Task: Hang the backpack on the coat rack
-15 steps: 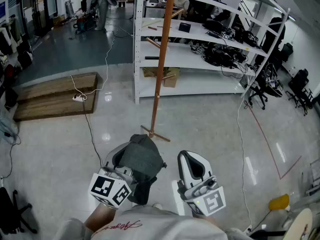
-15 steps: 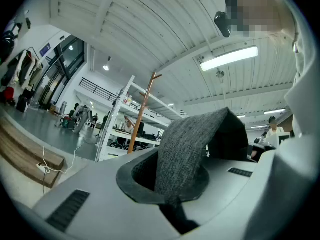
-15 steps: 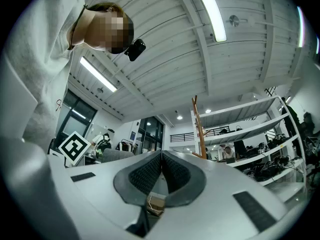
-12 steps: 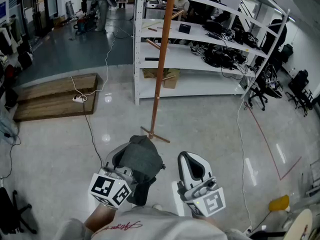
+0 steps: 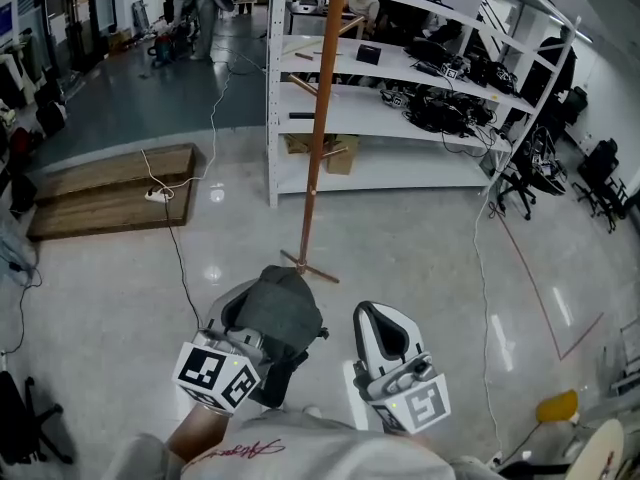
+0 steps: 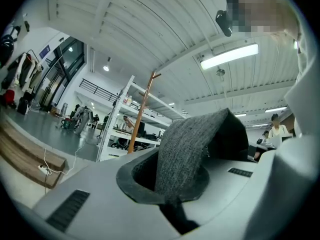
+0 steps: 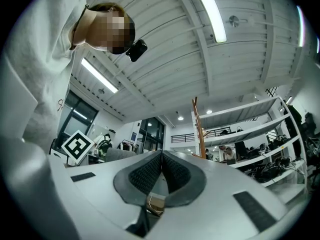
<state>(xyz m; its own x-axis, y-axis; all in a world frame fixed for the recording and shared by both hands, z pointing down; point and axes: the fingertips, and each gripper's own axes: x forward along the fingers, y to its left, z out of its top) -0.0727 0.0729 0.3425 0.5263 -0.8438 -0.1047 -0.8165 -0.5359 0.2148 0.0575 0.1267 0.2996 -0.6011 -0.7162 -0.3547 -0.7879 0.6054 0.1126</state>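
Left claw [image 5: 240,320]: jaws clamped together on a fold of grey fabric [image 6: 186,146] at the top of the backpack [image 5: 282,313]. The fold sticks up between the pads and the grip looks solid. The bag hangs off that claw, low in front of me and off the floor [image 5: 420,238].

Right claw [image 5: 378,320]: jaws fully together with nothing between the pads. It sits just beside the bag on the right, not touching it.

Both claws are tipped slightly upward.

The coat rack [image 5: 316,148] is a brown wooden pole, upright, with its cross foot [image 5: 308,265] on the floor just beyond the bag in the head view. Pegs [image 5: 305,86] stick out higher up, and the bag isn't on any of them.

White shelving [image 5: 420,118] stands right behind the rack. A low wooden platform [image 5: 110,193] lies to the left, with a cable [image 5: 183,263] running across the floor from it.
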